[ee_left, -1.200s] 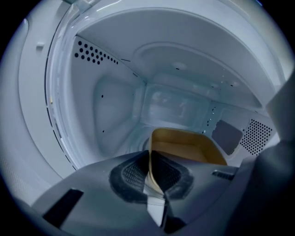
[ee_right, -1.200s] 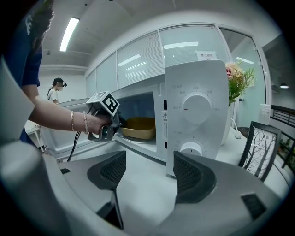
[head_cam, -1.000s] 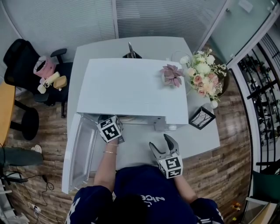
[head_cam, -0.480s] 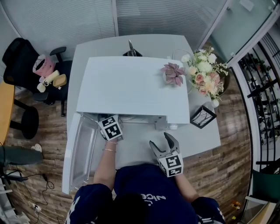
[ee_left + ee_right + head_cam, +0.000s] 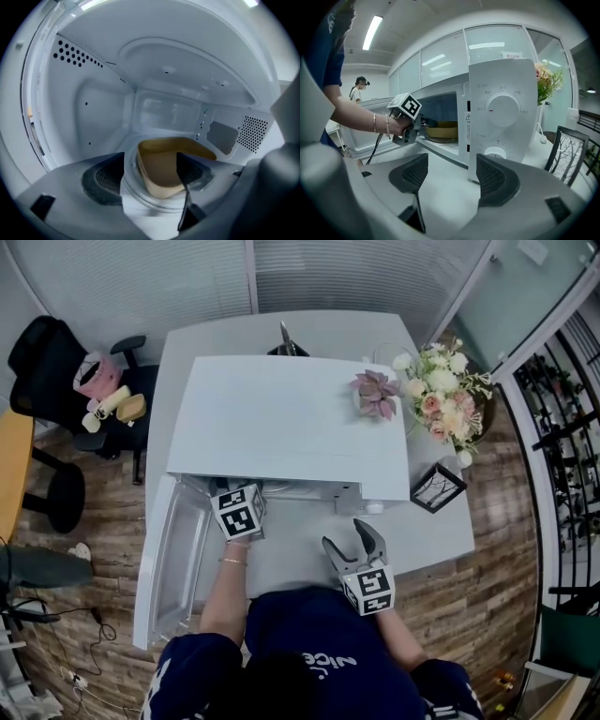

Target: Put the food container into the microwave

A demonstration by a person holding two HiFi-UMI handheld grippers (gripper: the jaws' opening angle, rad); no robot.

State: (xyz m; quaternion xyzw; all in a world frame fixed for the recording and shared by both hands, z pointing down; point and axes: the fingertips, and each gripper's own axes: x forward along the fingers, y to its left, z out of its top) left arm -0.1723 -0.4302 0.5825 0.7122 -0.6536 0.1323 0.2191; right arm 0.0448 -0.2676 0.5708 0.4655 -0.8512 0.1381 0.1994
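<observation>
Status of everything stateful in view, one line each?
microwave door: open, swung to the left.
food container: inside the microwave, resting on the turntable.
left gripper: jaws have just been opening and now stand apart; the container is between them but not gripped.
right gripper: open, empty, over the table in front of the microwave.

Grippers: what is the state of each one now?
Left gripper: open, jaws just opened; container between them, not gripped.
Right gripper: open, empty.
</observation>
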